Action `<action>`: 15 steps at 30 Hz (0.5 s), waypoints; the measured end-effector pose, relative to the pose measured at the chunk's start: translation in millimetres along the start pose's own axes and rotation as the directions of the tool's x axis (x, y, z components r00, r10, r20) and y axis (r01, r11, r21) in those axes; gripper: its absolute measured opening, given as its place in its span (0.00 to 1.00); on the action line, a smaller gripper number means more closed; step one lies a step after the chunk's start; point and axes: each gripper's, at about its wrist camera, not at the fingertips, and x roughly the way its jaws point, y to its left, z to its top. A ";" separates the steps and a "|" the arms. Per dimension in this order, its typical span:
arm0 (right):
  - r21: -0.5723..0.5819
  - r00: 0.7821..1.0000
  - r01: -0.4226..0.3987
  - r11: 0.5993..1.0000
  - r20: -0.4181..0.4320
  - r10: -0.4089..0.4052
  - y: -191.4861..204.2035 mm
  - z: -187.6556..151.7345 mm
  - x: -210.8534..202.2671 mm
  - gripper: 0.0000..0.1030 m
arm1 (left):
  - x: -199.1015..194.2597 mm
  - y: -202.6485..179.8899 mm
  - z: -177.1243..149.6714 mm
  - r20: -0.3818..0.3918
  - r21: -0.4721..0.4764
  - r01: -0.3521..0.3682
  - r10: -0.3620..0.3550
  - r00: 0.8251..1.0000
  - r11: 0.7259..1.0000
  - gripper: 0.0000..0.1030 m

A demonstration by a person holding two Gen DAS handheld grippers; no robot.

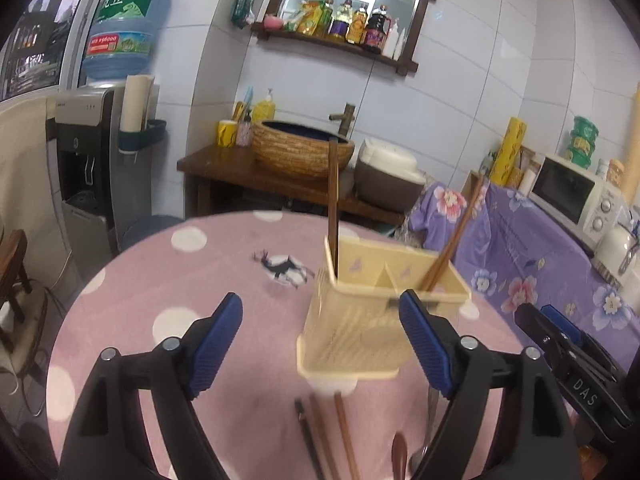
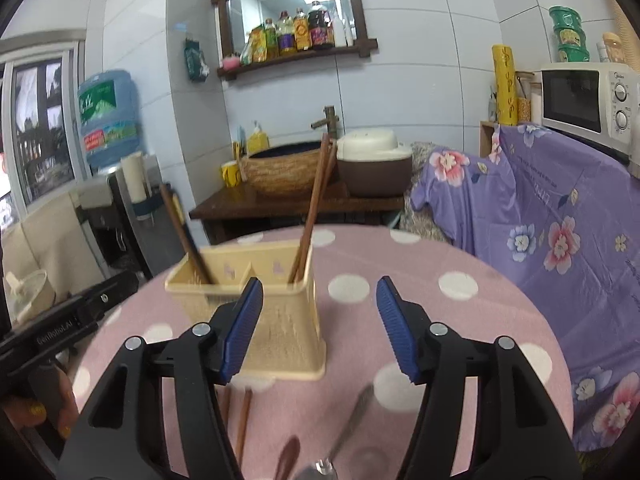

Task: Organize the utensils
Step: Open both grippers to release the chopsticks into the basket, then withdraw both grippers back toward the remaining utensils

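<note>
In the left wrist view, the left gripper [image 1: 320, 344] has its fingers [image 1: 218, 344] spread wide, and nothing is between them. Ahead of it, on the pink dotted desk [image 1: 132, 280], stands the cream holder [image 1: 360, 320] with two compartments. One brown chopstick [image 1: 333, 208] stands upright in the left compartment, and others [image 1: 452, 240] lean in the right one. Nearer to the camera, just in front of the holder, several loose chopsticks [image 1: 344, 432] lie flat on the desk, and beside them a brown spoon [image 1: 399, 454] and a metal utensil [image 1: 432, 408] that is partly hidden behind the right finger. The right gripper [image 1: 560, 344] shows at the right edge of this view.

In the right wrist view, the right gripper [image 2: 320, 328] also has its fingers [image 2: 396, 328] apart, with nothing pinched. The holder [image 2: 280, 320] stands just ahead and to the left. Below the fingers lie loose chopsticks [image 2: 242, 424], a brown spoon [image 2: 290, 458] and a metal utensil [image 2: 352, 420] whose head is at the bottom edge.

It seems that some chopsticks are already sorted, and both grippers are now low over the loose pieces to pick up the next ones. The next move probably calls for bringing the open fingers down across a thin, flat utensil and closing on it squarely; such pieces can slip or roll on the cloth.
</note>
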 end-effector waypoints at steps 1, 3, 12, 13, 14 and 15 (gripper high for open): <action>-0.010 1.000 0.003 1.000 -0.013 -0.004 0.4 -7.4 -3.4 0.58 | -1.8 0.3 -7.6 -0.015 0.014 -0.008 0.008 1.000 1.000 0.81; -0.029 0.999 0.030 0.999 -0.040 -0.031 1.0 -25.5 -11.1 0.64 | -4.4 1.7 -25.4 -0.058 0.045 -0.029 0.032 0.998 0.999 0.85; 0.014 0.975 0.120 0.993 -0.189 -0.115 -23.9 -108.7 -31.3 0.67 | -17.2 37.0 -92.6 -0.192 0.067 -0.127 0.138 0.972 0.990 0.72; 0.022 0.972 0.134 0.991 -0.199 -0.127 -28.6 -116.8 -33.8 0.67 | -17.5 40.7 -97.5 -0.209 0.057 -0.128 0.137 0.968 0.990 0.66; 0.031 0.968 0.145 0.989 -0.210 -0.136 -31.9 -122.5 -34.3 0.67 | -17.3 44.4 -102.8 -0.228 0.046 -0.120 0.127 0.965 0.992 0.60; 0.042 0.964 0.153 0.987 -0.224 -0.140 -36.2 -128.4 -35.0 0.67 | -16.9 46.2 -106.9 -0.245 0.040 -0.108 0.115 0.963 0.993 0.58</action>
